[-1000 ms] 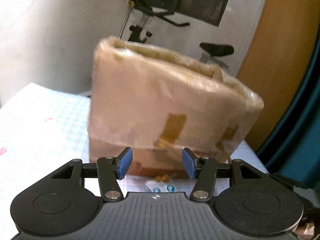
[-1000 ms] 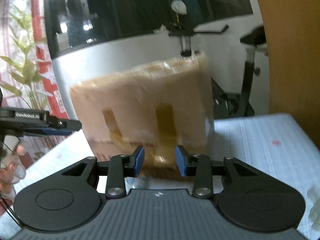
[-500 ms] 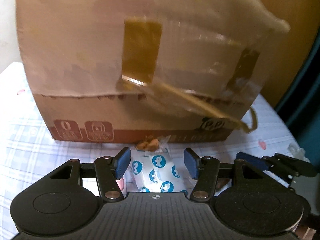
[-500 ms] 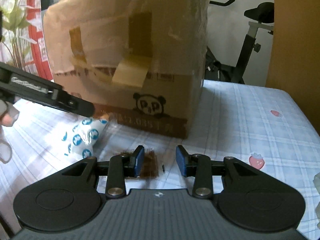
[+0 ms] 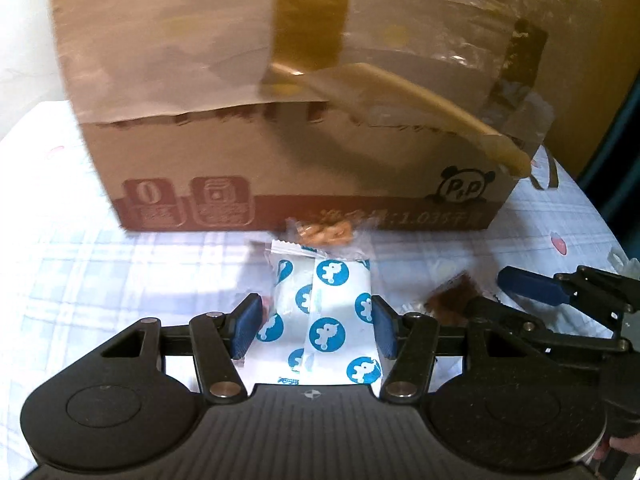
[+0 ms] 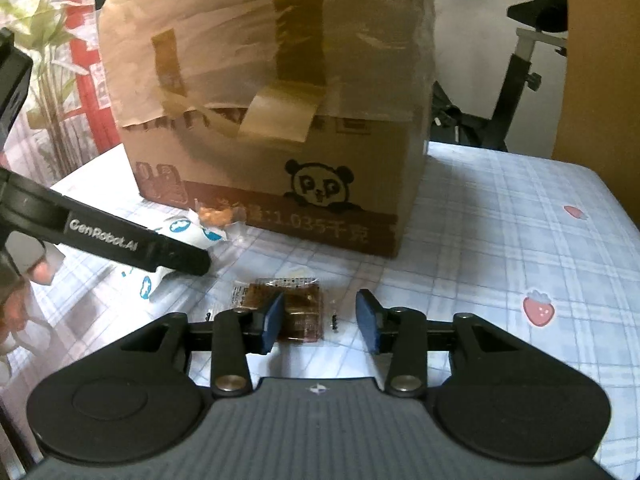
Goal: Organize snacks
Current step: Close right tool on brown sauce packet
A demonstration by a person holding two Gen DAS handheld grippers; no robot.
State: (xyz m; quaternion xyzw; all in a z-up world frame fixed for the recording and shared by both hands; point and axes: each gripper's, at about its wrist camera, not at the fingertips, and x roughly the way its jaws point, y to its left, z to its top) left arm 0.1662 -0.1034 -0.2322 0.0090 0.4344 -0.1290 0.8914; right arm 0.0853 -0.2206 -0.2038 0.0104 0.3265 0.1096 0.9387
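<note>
A white snack packet with blue dots (image 5: pixel 324 316) lies on the checked tablecloth, between the open jaws of my left gripper (image 5: pixel 316 330). A clear packet of orange snacks (image 5: pixel 326 234) lies just beyond it, against the cardboard box (image 5: pixel 280 120). My right gripper (image 6: pixel 320 322) is open over a brown snack in clear wrap (image 6: pixel 298 304), whose bulk sits by the left finger. The right gripper also shows in the left wrist view (image 5: pixel 500 296), and the left one in the right wrist view (image 6: pixel 120 244).
The big taped cardboard box (image 6: pixel 280 120) stands just behind the snacks and blocks the way forward. The tablecloth (image 6: pixel 520 240) stretches to the right of it. An exercise bike (image 6: pixel 520 60) and a wooden panel stand beyond the table.
Both grippers have come down and forward towards the table. The dotted packet now lies between the left jaws, and the brown snack lies between the right jaws.
</note>
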